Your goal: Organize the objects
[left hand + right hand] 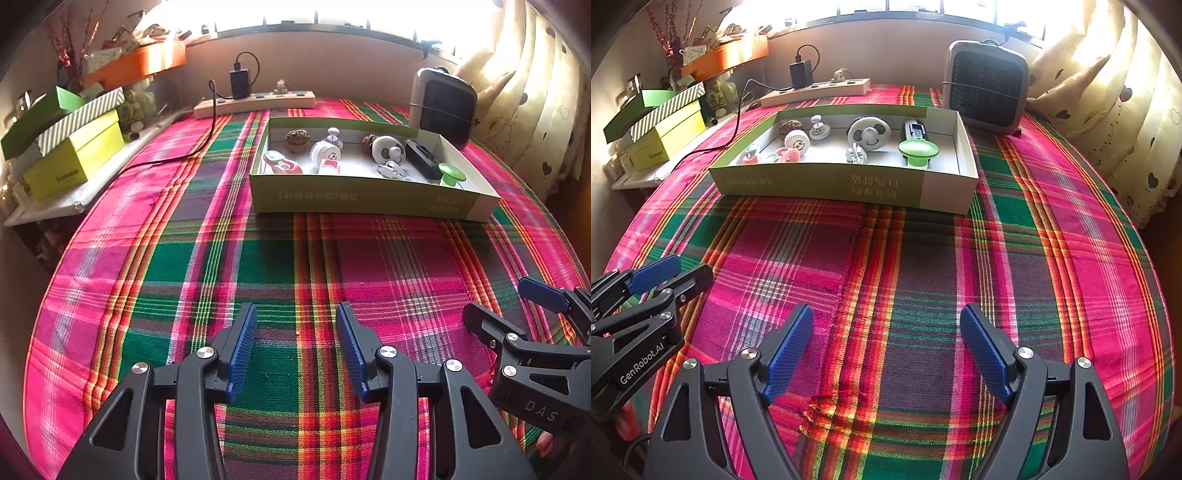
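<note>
Both grippers hang low over the near edge of the tabletop (923,266), which is covered in a pink, green and red plaid cloth. The left gripper (295,350) has its blue pads spread apart with nothing between them, and the right gripper (886,350) is likewise wide apart and empty. The two sit just beside each other, well back from the work.

The things to sort all lie inside a shallow green cardboard box (827,184) toward the far edge of the tabletop, in front of a small grey heater (986,88) at the far right corner and a power strip (816,90) along the far edge. Inside it, the green suction-cup piece (918,149) stands nearest the right end, with a black rectangular device (914,130) behind it, a round white disc (868,133) in the middle, a white dial-like cap (796,142) and pink-and-mint pieces (786,154) toward the left.

This looks like either the very start or the finish; I cannot tell which. If a pick comes next, the sound approach is to come in from above the near wall of the box instead of pushing through it, since the light cardboard would likely slide on the cloth. The green piece suits the right gripper: grip its stem or rim squarely. The crowded left end suits the left gripper, taking one item at a time.
</note>
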